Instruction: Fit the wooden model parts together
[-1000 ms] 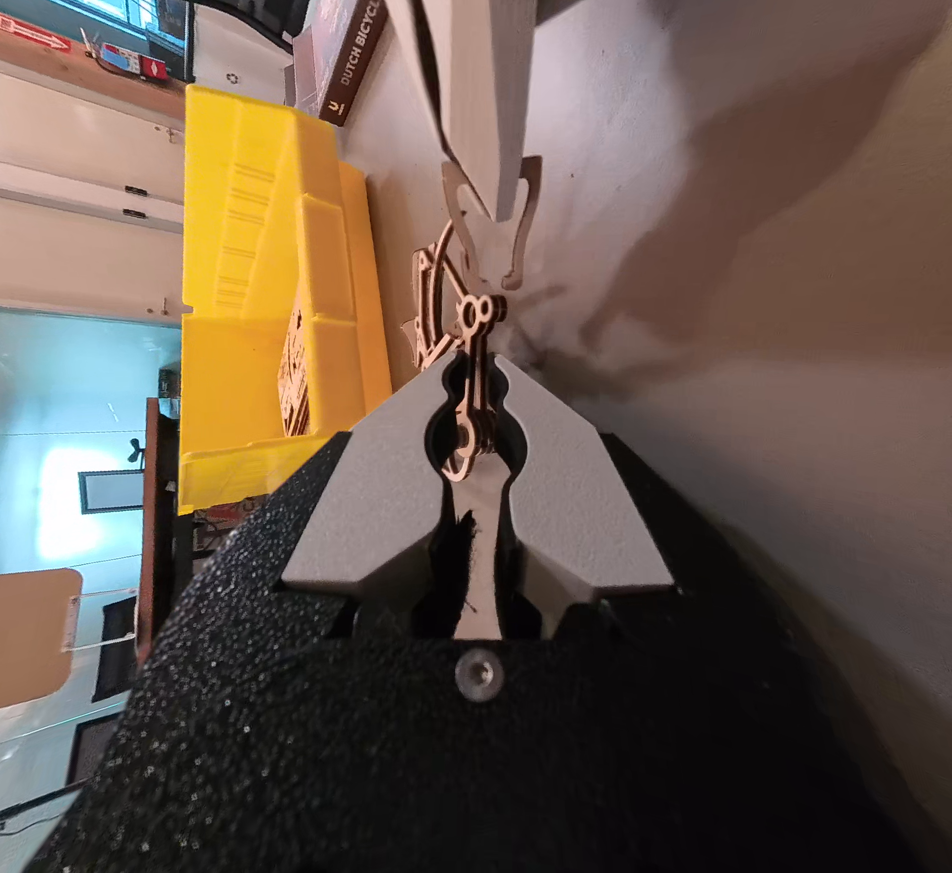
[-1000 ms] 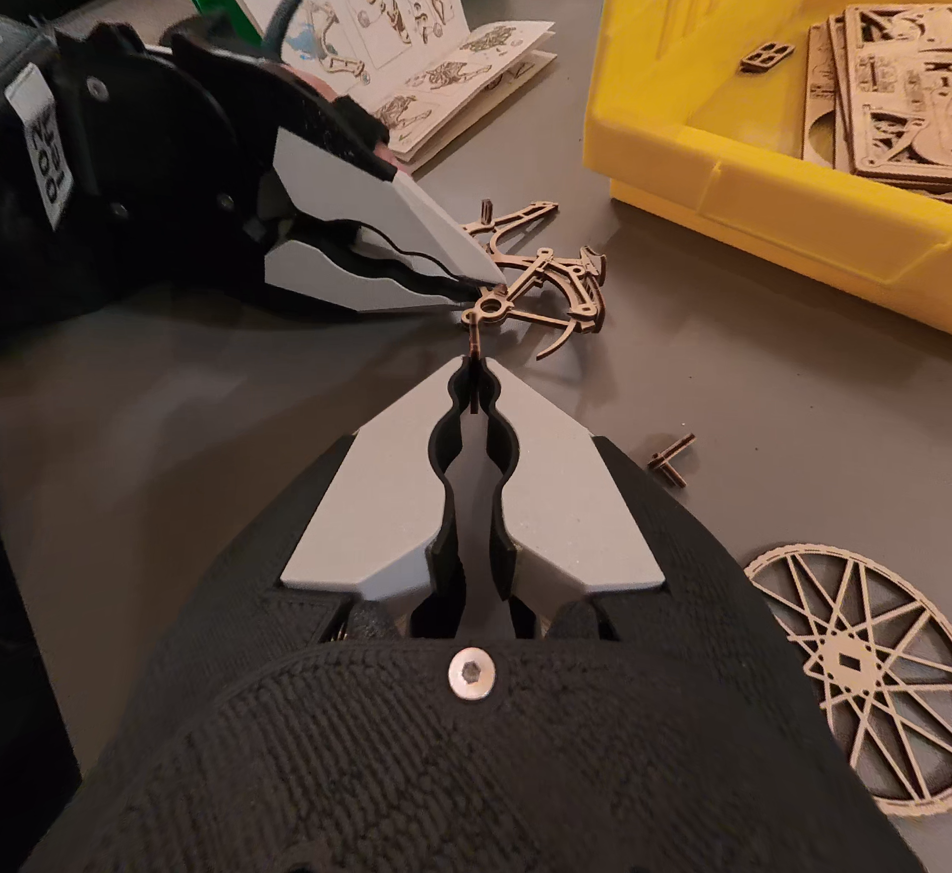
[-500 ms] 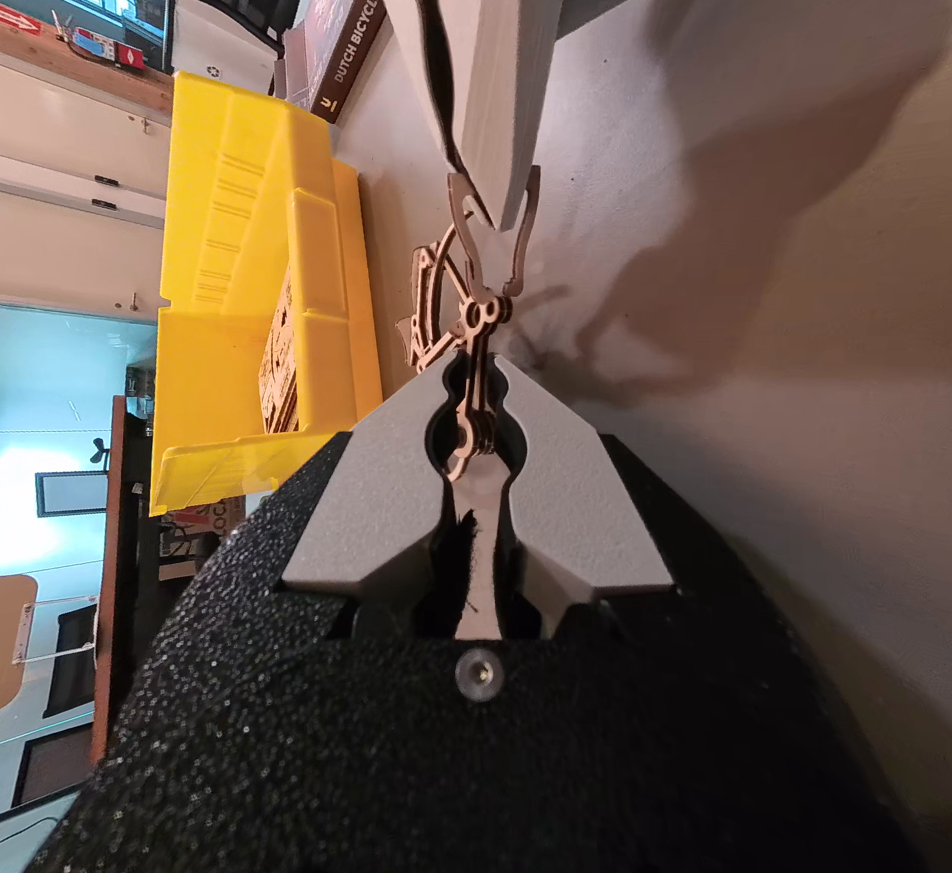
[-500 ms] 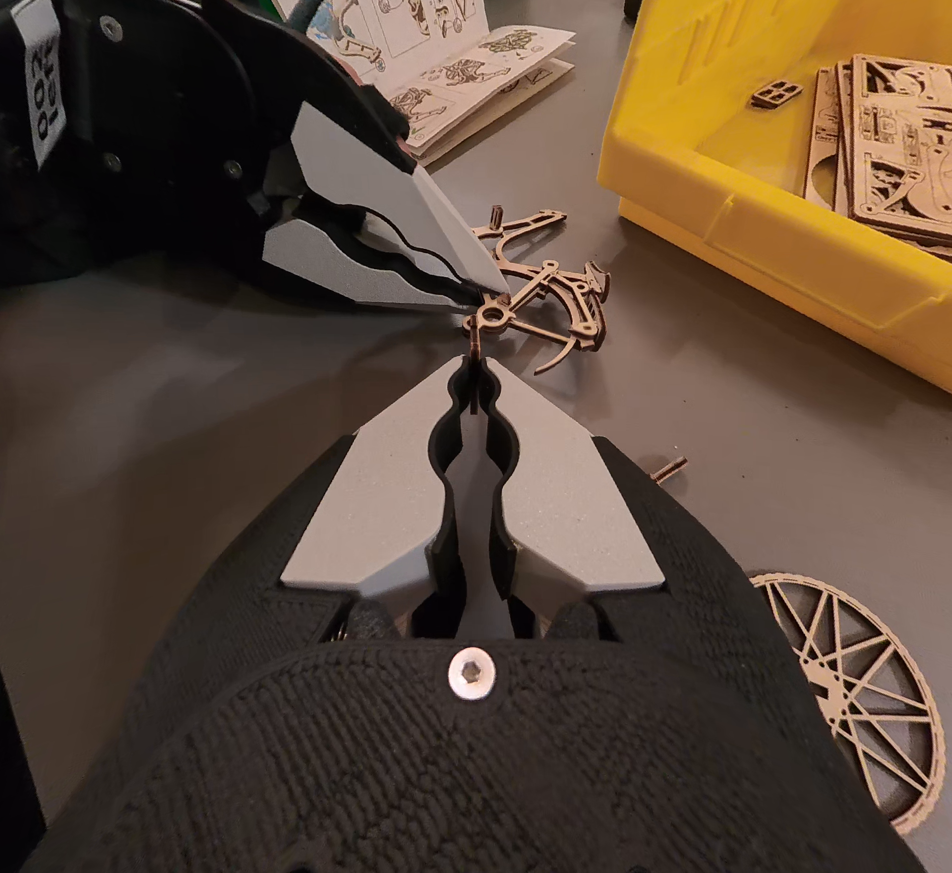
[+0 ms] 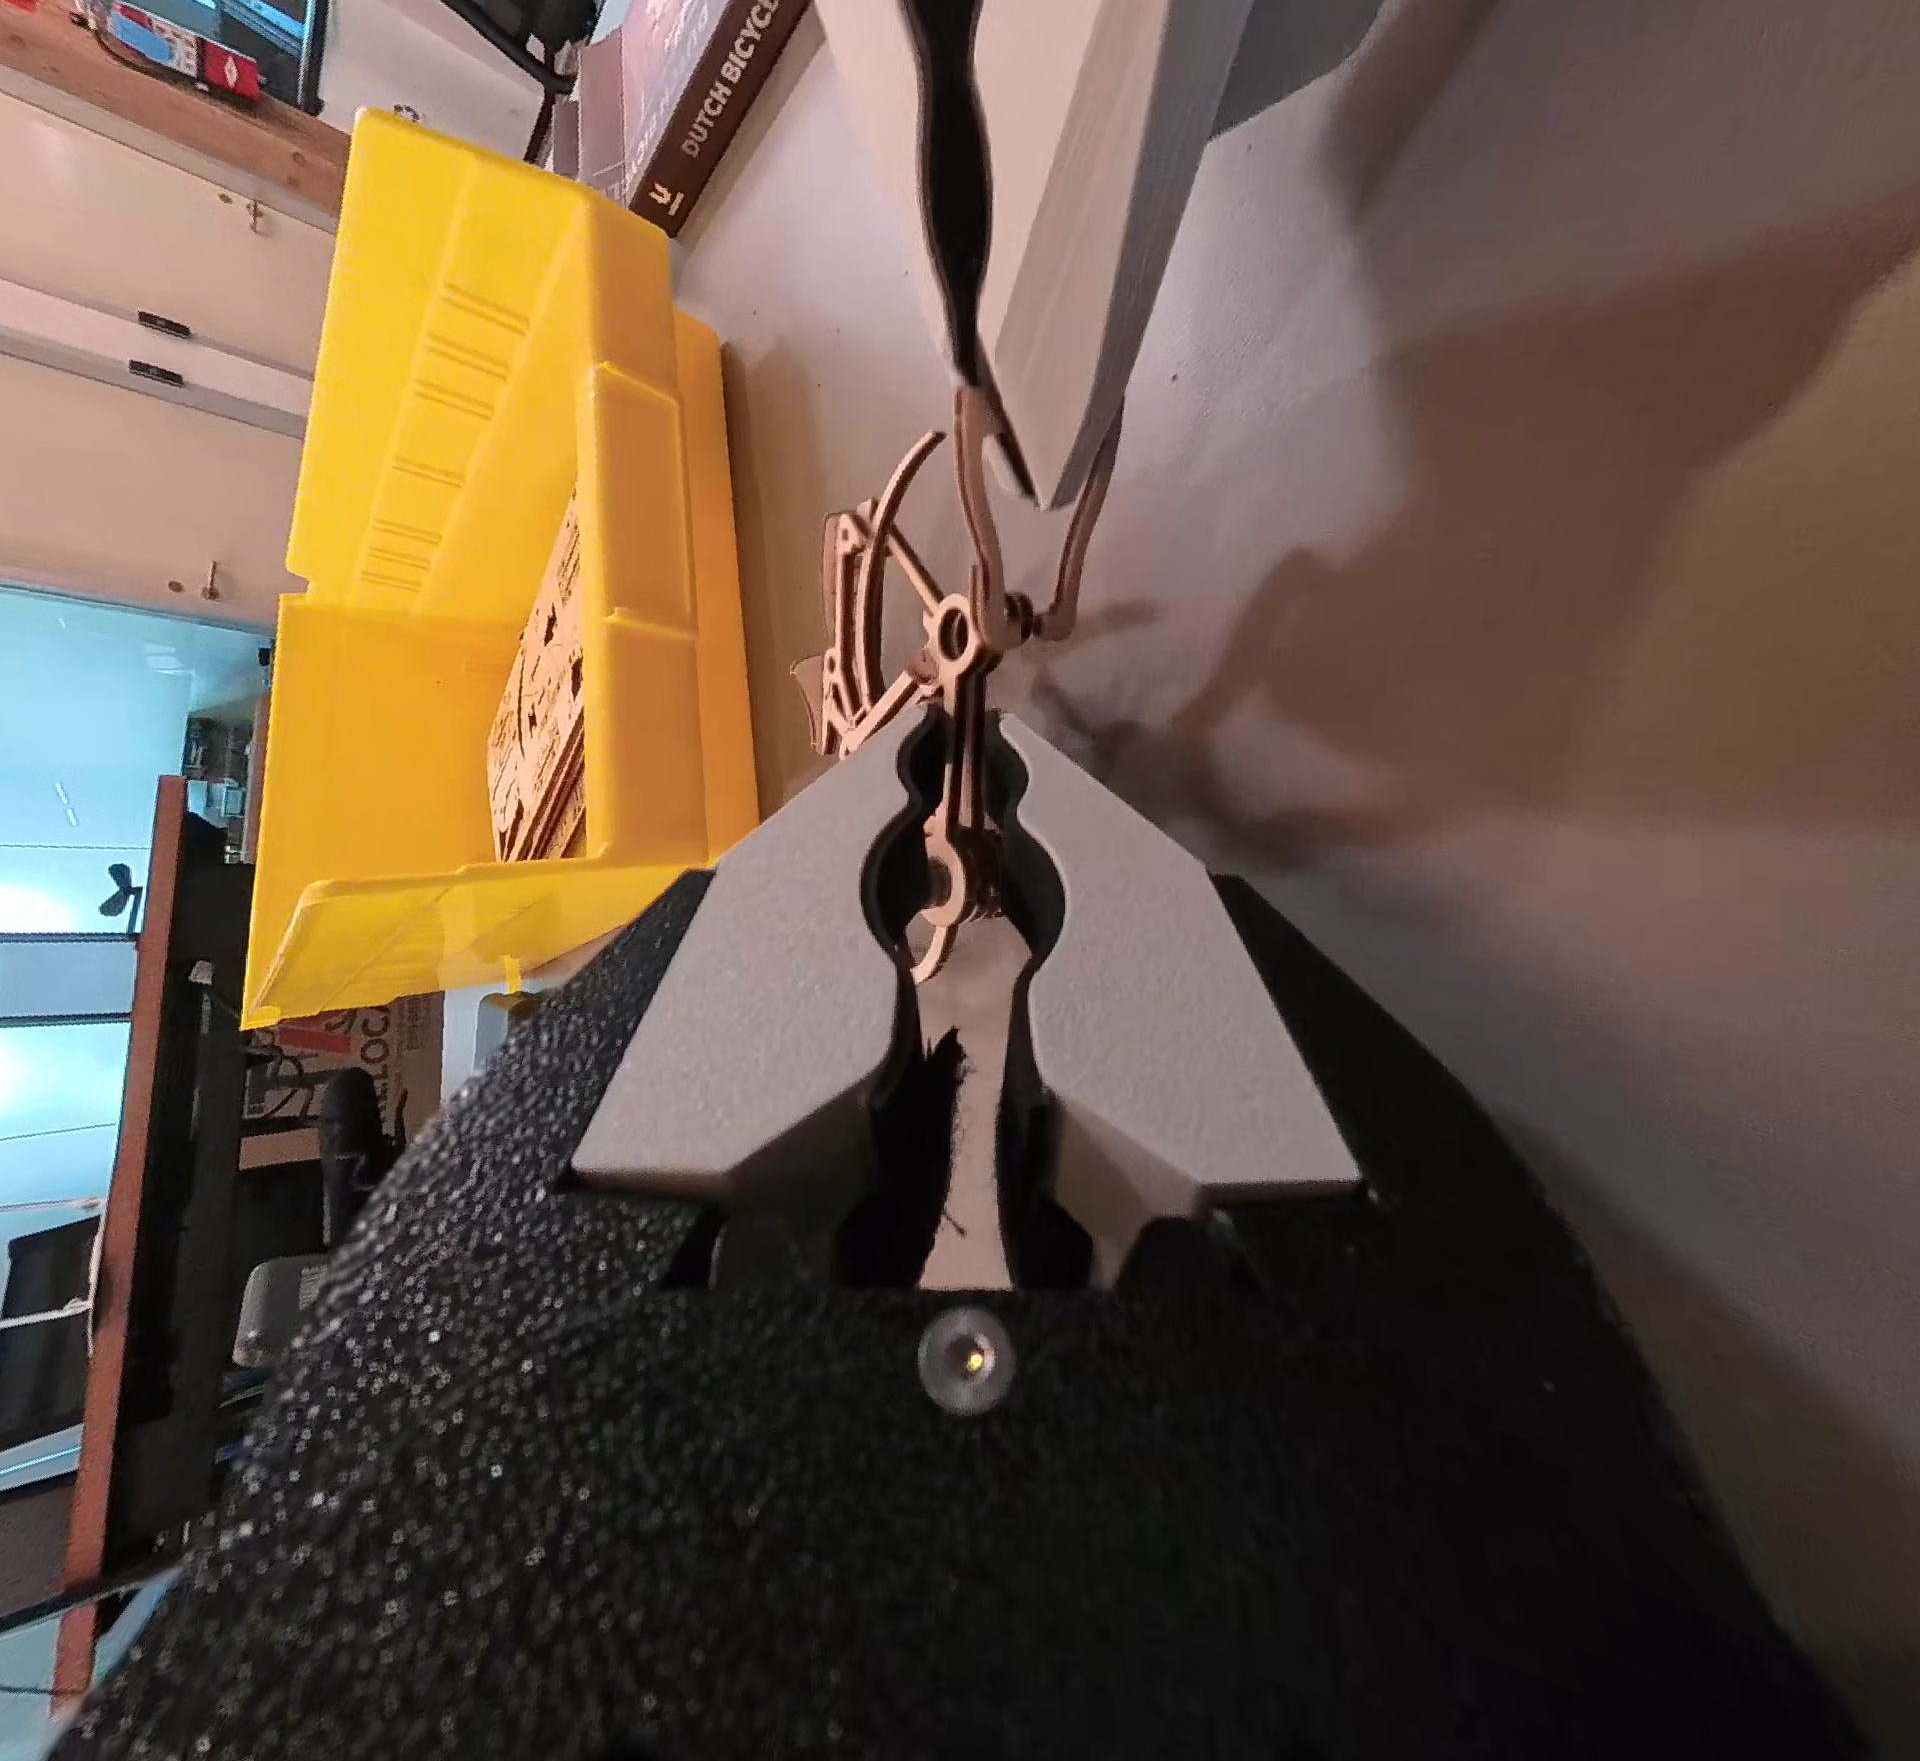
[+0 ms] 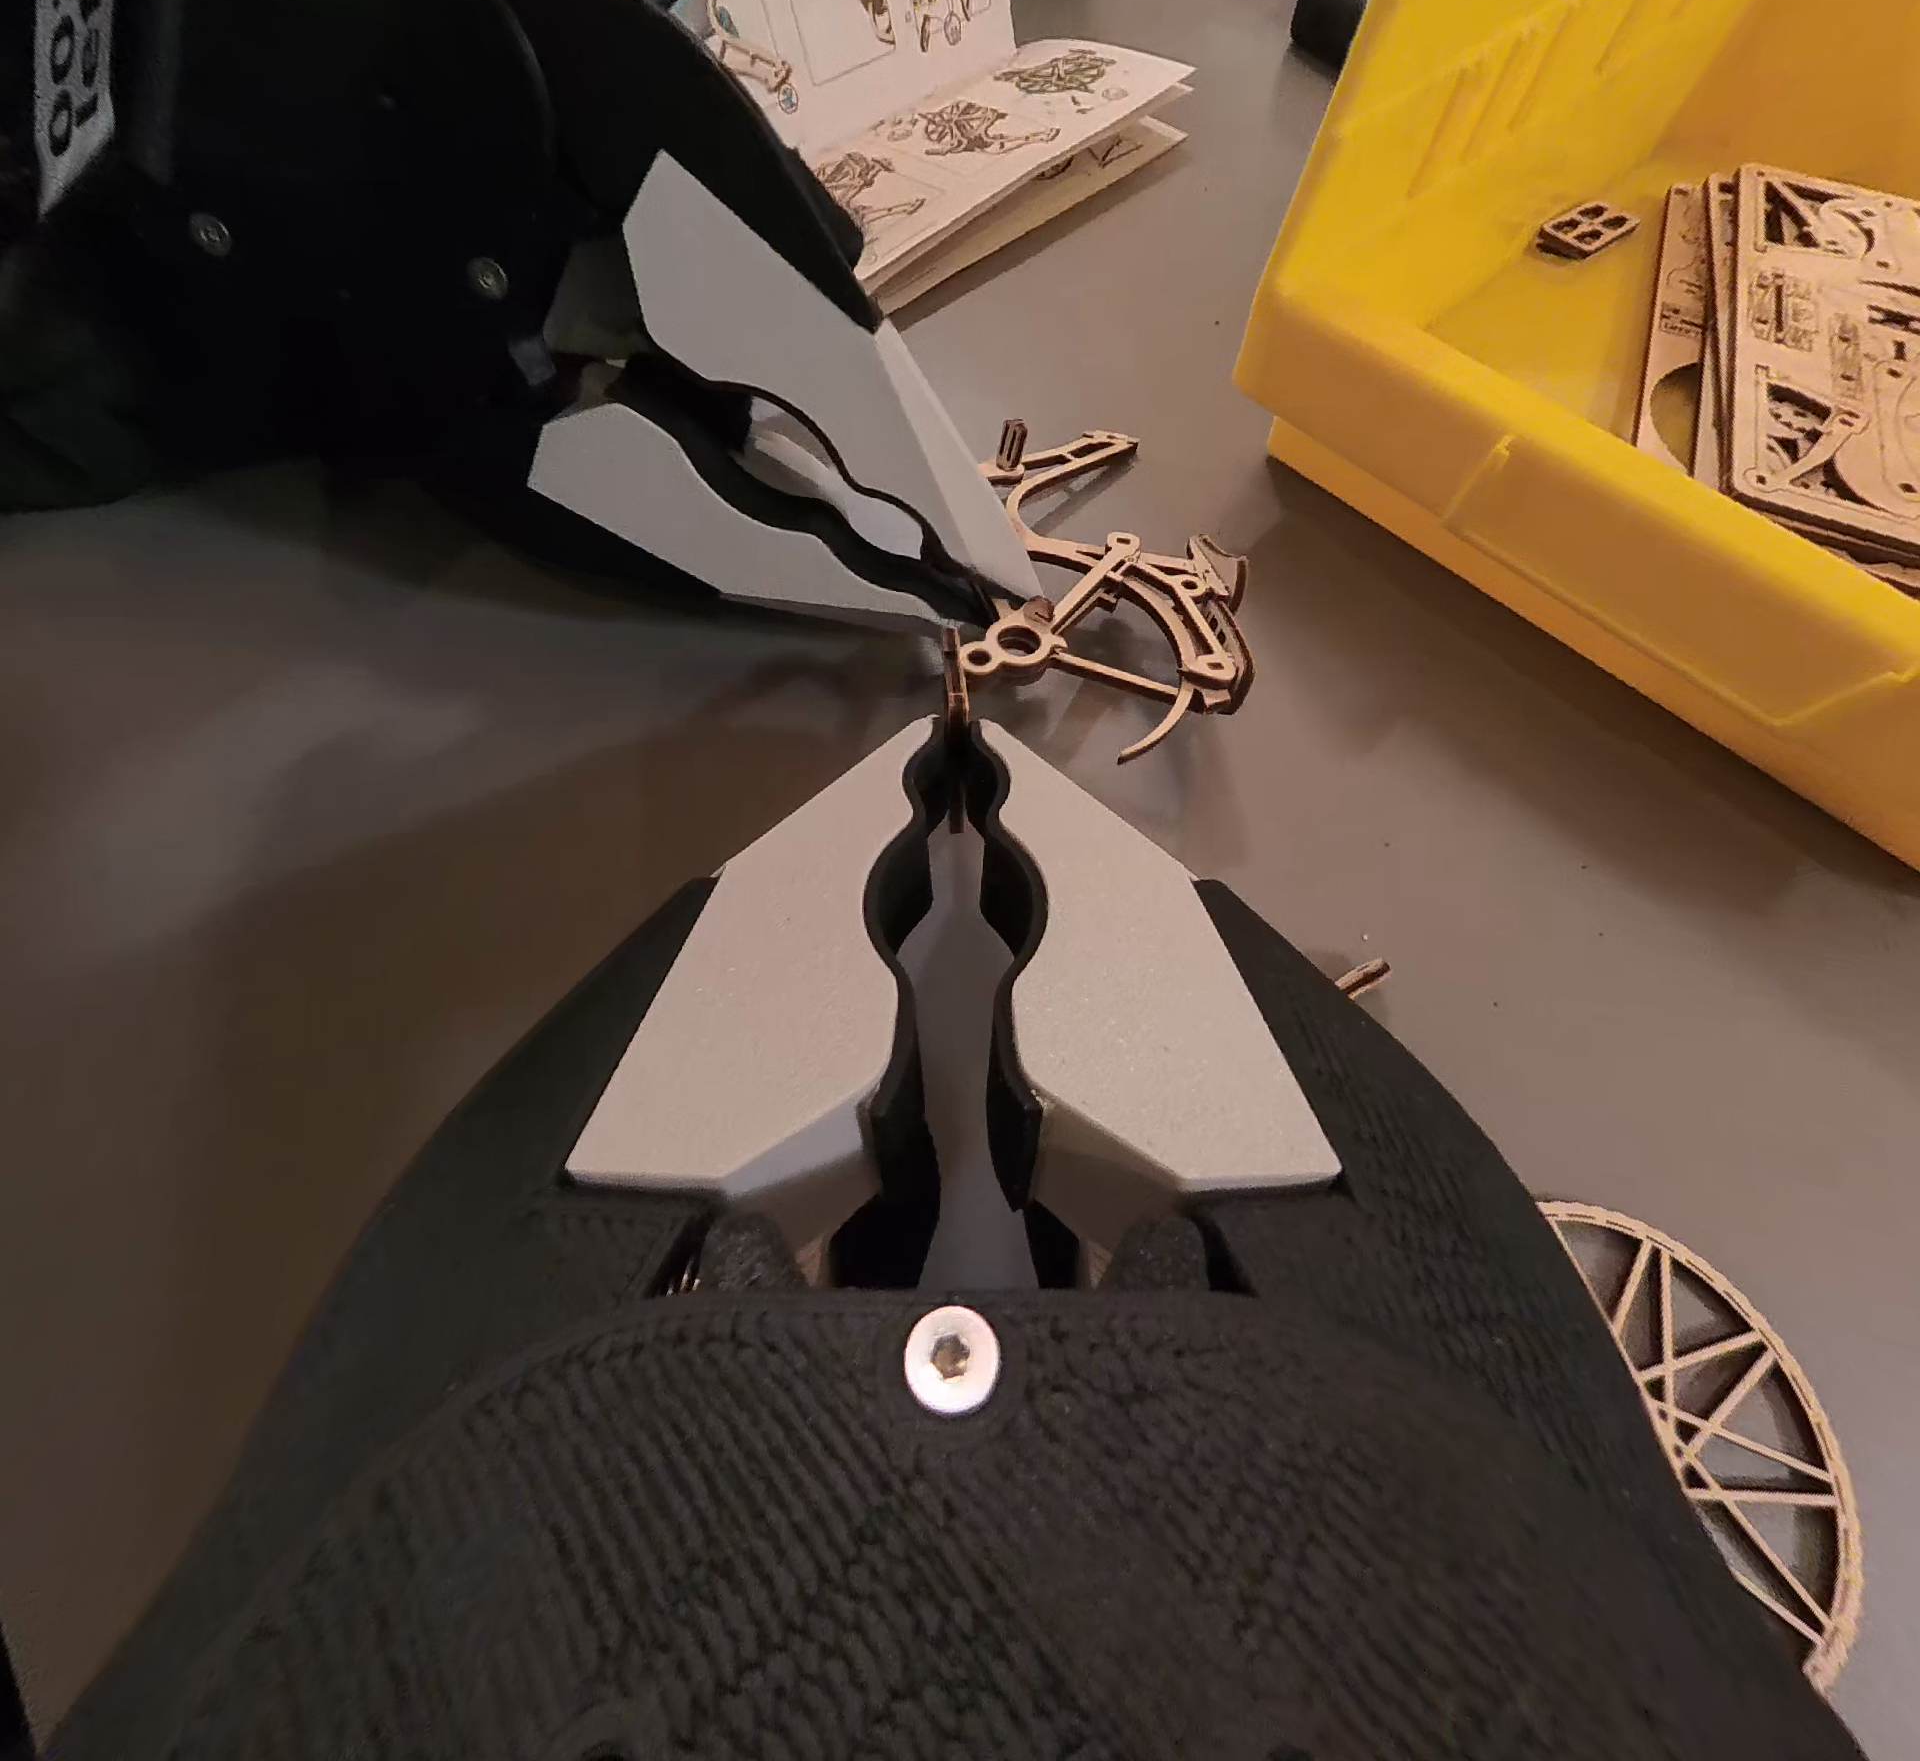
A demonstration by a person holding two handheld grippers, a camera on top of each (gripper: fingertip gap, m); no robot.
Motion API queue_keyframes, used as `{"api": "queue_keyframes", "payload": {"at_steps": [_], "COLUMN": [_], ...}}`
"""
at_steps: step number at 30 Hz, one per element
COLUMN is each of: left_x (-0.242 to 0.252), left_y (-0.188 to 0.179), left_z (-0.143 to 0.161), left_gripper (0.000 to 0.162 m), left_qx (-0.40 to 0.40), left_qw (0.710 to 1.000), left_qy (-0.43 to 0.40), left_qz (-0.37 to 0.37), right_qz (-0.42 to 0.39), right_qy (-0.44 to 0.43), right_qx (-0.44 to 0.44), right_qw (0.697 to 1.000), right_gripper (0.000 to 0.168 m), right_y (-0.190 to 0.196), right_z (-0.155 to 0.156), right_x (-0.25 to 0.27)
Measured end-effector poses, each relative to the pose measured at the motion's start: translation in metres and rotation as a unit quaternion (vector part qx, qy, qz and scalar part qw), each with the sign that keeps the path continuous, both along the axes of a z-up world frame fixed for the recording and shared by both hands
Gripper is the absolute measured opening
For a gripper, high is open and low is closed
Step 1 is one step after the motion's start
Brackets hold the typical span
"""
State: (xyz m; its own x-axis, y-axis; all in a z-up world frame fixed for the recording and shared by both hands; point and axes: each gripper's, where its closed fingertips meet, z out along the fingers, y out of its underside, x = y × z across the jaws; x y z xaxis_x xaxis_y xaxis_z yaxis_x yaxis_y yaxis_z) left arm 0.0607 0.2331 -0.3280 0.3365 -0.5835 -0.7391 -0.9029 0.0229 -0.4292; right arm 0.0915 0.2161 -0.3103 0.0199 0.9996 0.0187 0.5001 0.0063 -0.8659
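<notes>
Here my right claw [image 6: 961, 740] pinches a thin wooden pin [image 6: 953, 672] upright at the ringed hub of the wooden frame [image 6: 1117, 631] my left claw [image 5: 961, 724] clamps above the grey surface [image 6: 1351, 880], near a yellow bin [image 6: 1507, 444].

1. Left gripper [image 5: 964, 729]: grey fingers closed down to a narrow slit, tips pinching a thin flat wooden piece edge-on. In the right wrist view it [image 6: 982, 605] enters from the upper left, lying low and rolled on its side, tips pointing right.
2. Right gripper [image 6: 954, 735]: fingers likewise nearly together, clamping a small wooden piece at the tips; in the left wrist view it [image 5: 1023, 475] comes down from above.
3. The two sets of tips sit just beside each other.
</notes>
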Motion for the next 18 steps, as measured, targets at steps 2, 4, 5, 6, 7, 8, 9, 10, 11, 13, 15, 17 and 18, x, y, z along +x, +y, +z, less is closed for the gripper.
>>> {"api": "queue_keyframes", "payload": {"at_steps": [2,4,5,6,7,8,9,10,11,13,15,17,18], "left_x": [-0.0028,-0.0036,-0.0033,-0.0026,-0.0026,-0.0027,-0.0028,-0.0028,-0.0028,-0.003,-0.0033,-0.0037,-0.0037], "left_y": [0.0012,0.0015,0.0015,0.0011,0.0011,0.0011,0.0011,0.001,0.001,0.0012,0.0013,0.0013,0.0014], "left_z": [0.0003,0.0007,0.0007,0.0009,0.0009,0.0008,0.0009,0.0008,0.0008,0.0002,0.0002,0.0003,0.0002], "left_gripper": [0.005,0.004,0.004,0.004,0.004,0.004,0.004,0.004,0.004,0.004,0.004,0.004,0.004], "left_qx": [-0.002,-0.004,-0.005,-0.005,-0.005,-0.005,-0.007,-0.009,-0.011,-0.013,-0.017,-0.023,-0.025], "left_qw": [1.0,1.0,1.0,1.0,1.0,1.0,1.0,1.0,1.0,1.0,1.0,0.999,0.999], "left_qy": [-0.004,-0.01,-0.011,-0.013,-0.012,-0.011,-0.014,-0.017,-0.019,-0.02,-0.024,-0.033,-0.035], "left_qz": [0.006,0.007,0.007,0.005,0.006,0.006,0.006,0.007,0.007,0.008,0.01,0.011,0.011], "right_qz": [-0.004,-0.01,-0.011,-0.01,-0.01,-0.01,-0.009,-0.007,-0.007,-0.007,-0.007,-0.009,-0.009], "right_qy": [0.007,0.011,0.012,0.011,0.01,0.01,0.011,0.011,0.011,0.005,0.002,0.002,0.001], "right_qx": [-0.001,-0.003,-0.003,-0.001,0.005,0.01,0.012,0.011,0.009,0.01,0.015,0.017,0.02], "right_qw": [1.0,1.0,1.0,1.0,1.0,1.0,1.0,1.0,1.0,1.0,1.0,1.0,1.0], "right_gripper": [0.0,0.0,0.0,0.0,0.0,0.0,0.0,0.0,0.0,0.0,0.0,0.0,0.0], "right_y": [0.0014,0.0041,0.0047,0.0047,0.0048,0.005,0.0047,0.0042,0.0041,0.0045,0.0047,0.0052,0.0055], "right_z": [0.0023,0.0035,0.0034,0.0033,0.0034,0.0037,0.004,0.004,0.0036,0.0018,0.001,0.0013,0.0012], "right_x": [0.0019,0.0041,0.0042,0.0038,0.0032,0.0028,0.0024,0.0024,0.0025,0.0029,0.0028,0.0026,0.0025]}}
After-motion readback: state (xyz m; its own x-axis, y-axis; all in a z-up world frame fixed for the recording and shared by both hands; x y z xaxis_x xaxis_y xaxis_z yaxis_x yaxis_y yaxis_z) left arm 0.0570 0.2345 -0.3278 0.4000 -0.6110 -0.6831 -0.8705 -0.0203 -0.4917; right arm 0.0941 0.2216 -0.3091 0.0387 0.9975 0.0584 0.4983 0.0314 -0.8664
